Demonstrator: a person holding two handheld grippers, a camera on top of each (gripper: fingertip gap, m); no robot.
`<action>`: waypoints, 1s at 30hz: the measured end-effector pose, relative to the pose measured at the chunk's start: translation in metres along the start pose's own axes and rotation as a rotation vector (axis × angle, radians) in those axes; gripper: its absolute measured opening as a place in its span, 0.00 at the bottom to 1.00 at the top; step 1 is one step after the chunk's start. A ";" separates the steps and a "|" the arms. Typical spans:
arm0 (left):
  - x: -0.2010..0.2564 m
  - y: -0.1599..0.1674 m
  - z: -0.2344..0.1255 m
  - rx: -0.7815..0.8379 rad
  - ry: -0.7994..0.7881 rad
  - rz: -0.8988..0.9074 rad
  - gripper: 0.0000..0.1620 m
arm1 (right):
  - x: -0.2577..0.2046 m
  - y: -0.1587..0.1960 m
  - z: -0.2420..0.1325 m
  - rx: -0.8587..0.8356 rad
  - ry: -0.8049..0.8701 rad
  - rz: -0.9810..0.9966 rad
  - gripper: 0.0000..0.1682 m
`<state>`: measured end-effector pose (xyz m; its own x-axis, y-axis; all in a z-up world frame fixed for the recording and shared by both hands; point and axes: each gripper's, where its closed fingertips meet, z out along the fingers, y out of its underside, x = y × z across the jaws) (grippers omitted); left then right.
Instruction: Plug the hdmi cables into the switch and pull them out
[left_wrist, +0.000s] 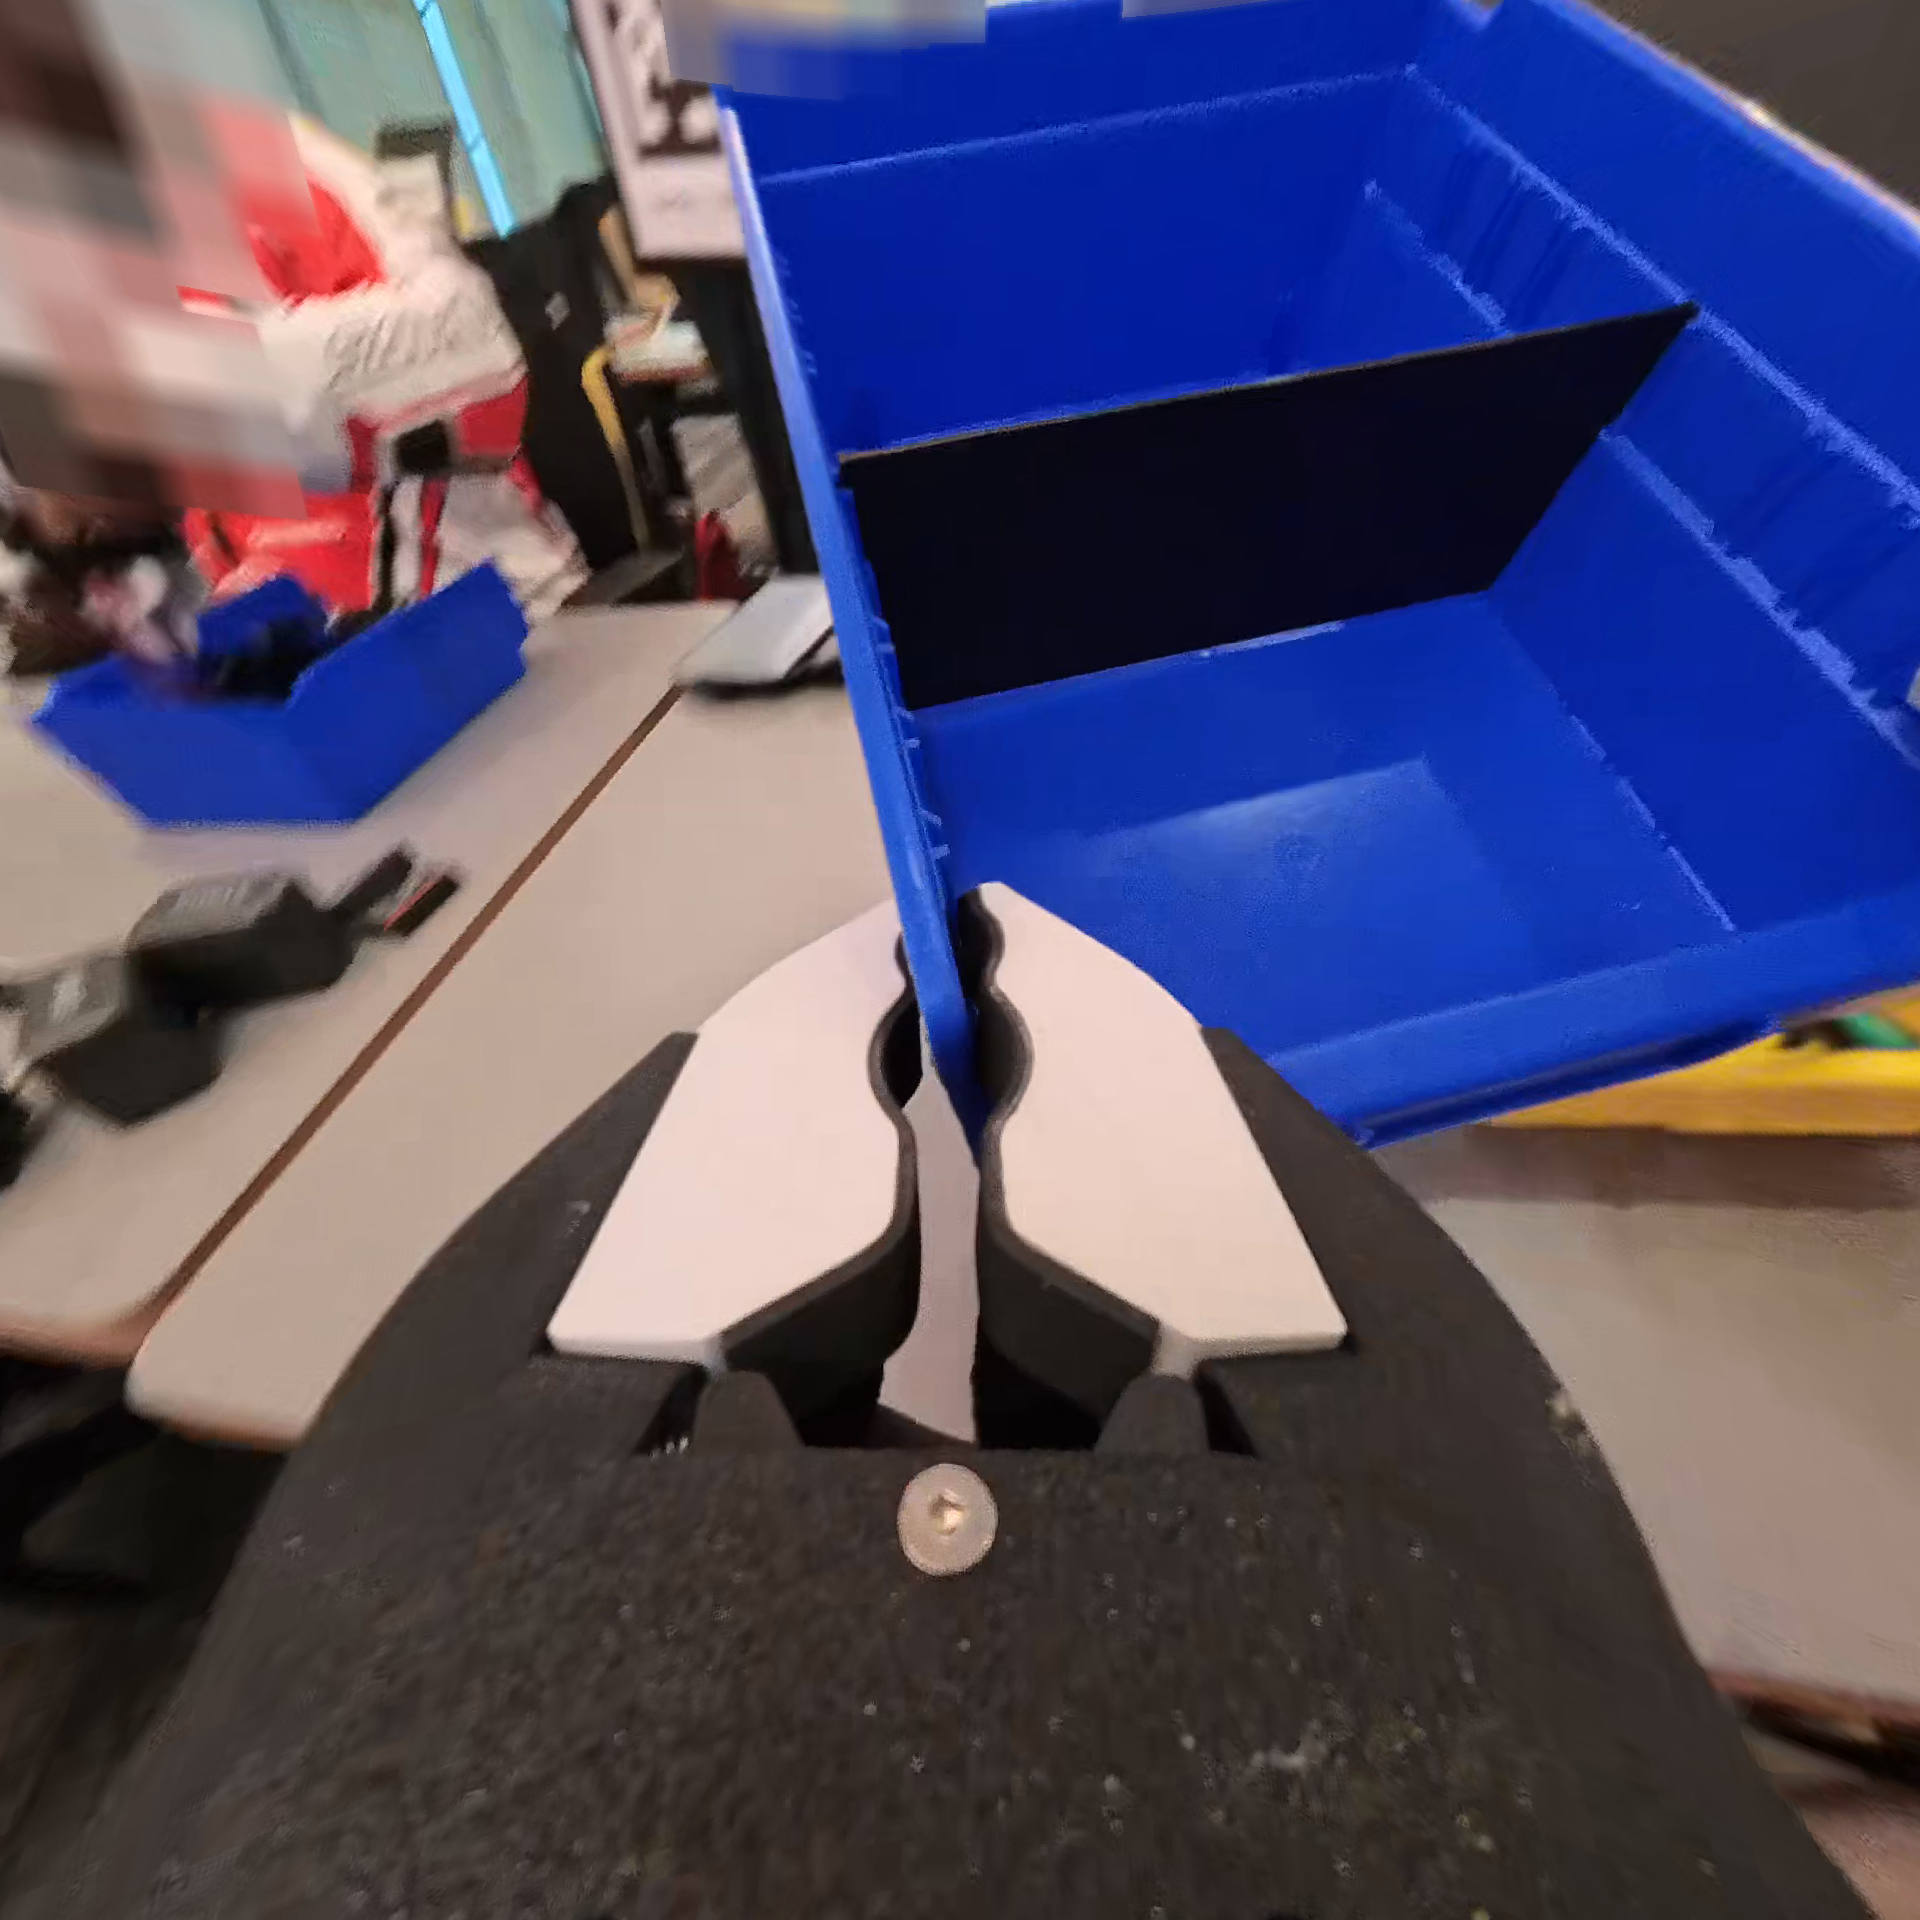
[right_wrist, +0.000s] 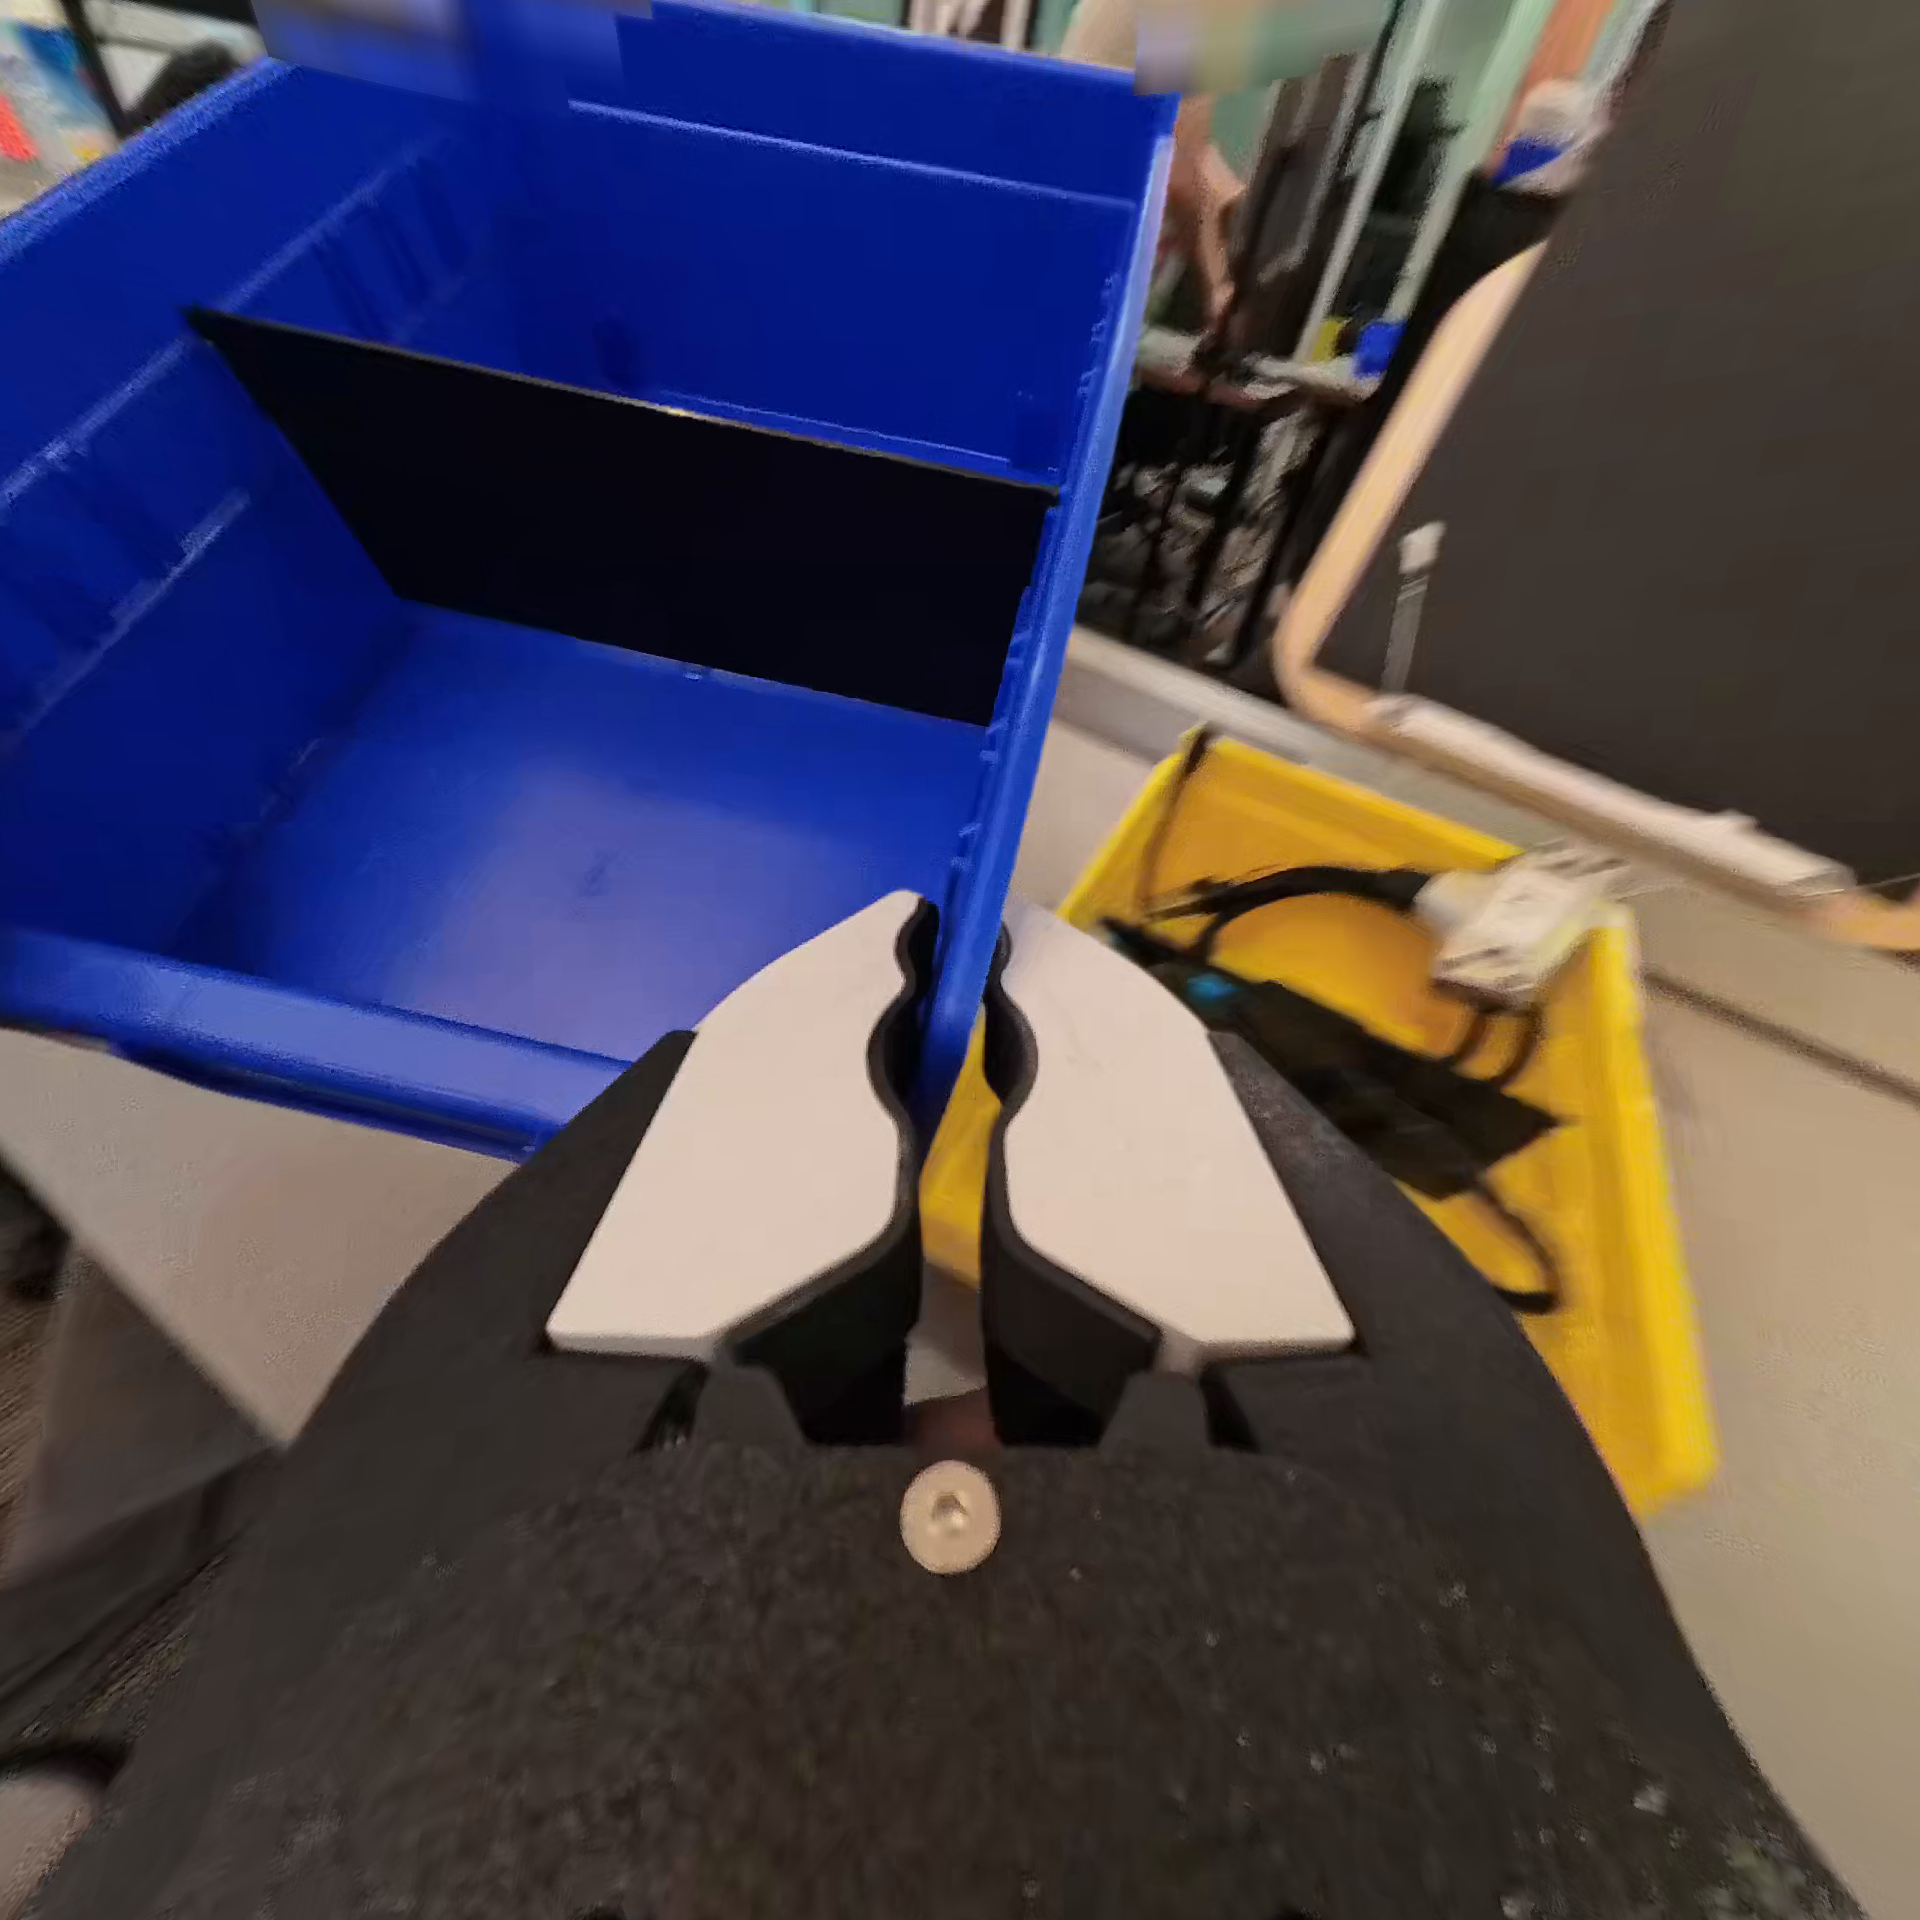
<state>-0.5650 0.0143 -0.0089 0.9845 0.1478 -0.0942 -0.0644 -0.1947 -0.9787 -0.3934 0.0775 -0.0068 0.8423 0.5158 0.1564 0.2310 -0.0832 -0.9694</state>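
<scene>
A large blue bin (left_wrist: 1351, 810) with a black divider (left_wrist: 1195, 520) is held off the table, tilted; both compartments look empty. My left gripper (left_wrist: 951, 935) is shut on the bin's left wall. My right gripper (right_wrist: 961, 940) is shut on the same bin's (right_wrist: 468, 831) right wall. A yellow bin (right_wrist: 1351, 987) on the table to the right holds black cables (right_wrist: 1299, 894) and a dark flat device (right_wrist: 1382, 1101). No cable is in either gripper.
A grey table (left_wrist: 623, 987) lies below. A second blue bin (left_wrist: 291, 717) and dark adapters (left_wrist: 229, 935) sit on the left table. The yellow bin's edge (left_wrist: 1714, 1081) shows under the blue bin. A person in red and white (left_wrist: 353, 364) stands behind. A dark partition (right_wrist: 1714, 416) stands at right. Spacing between my two grippers at the tips: around 20 centimeters.
</scene>
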 end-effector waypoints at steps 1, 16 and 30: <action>0.020 -0.017 0.010 0.022 0.038 0.029 0.03 | 0.024 -0.013 -0.006 0.018 0.038 -0.004 0.03; 0.442 -0.064 0.092 -0.045 0.588 0.113 0.05 | 0.410 0.070 -0.144 -0.231 0.492 0.103 0.03; 0.552 0.074 0.093 -0.252 0.657 0.143 0.12 | 0.484 0.256 -0.147 -0.413 0.399 0.330 0.02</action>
<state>-0.0410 0.1719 -0.1502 0.8691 -0.4945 -0.0121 -0.2389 -0.3982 -0.8857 0.1454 0.1802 -0.1516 0.9983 0.0589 -0.0011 0.0312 -0.5439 -0.8386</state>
